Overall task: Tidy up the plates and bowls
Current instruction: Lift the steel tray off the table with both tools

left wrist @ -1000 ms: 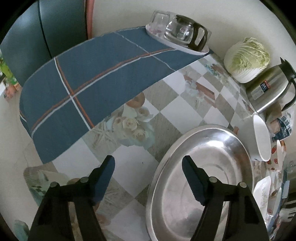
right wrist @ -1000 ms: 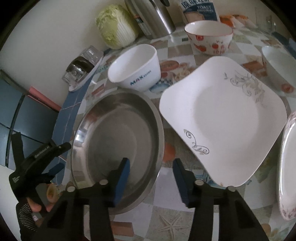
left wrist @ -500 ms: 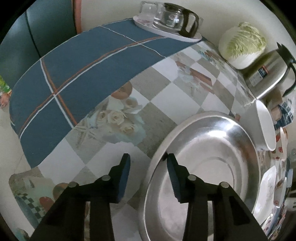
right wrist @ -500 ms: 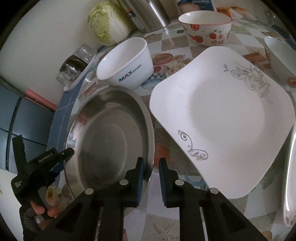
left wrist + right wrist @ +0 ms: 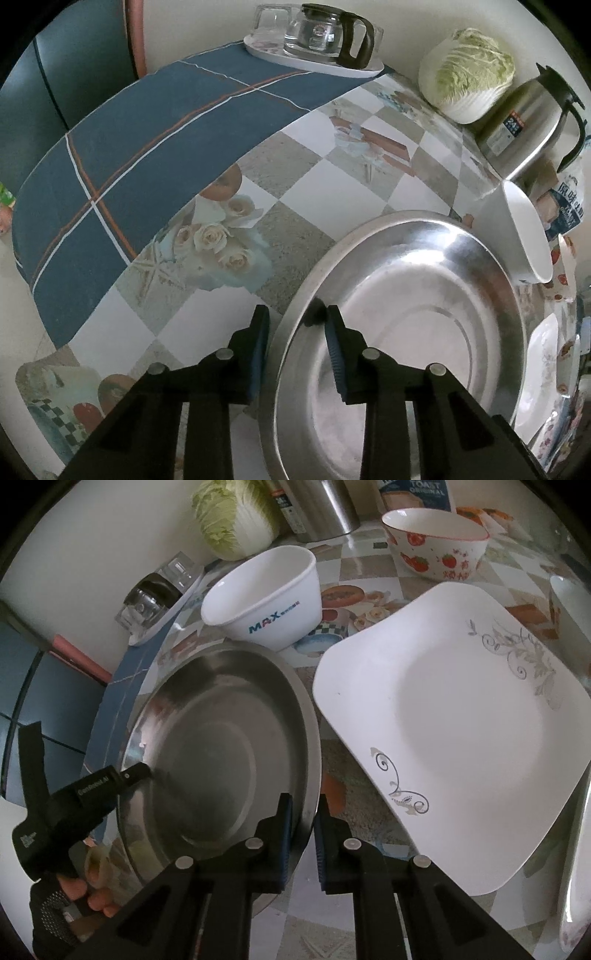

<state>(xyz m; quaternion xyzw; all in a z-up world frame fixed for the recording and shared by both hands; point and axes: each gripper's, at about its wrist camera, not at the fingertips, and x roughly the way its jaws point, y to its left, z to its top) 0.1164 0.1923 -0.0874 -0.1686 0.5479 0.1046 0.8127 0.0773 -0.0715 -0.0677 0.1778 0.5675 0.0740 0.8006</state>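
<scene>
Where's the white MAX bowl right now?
In the right wrist view the white MAX bowl stands upright on the table just beyond the steel basin, left of the square plate and in front of the cabbage.
</scene>
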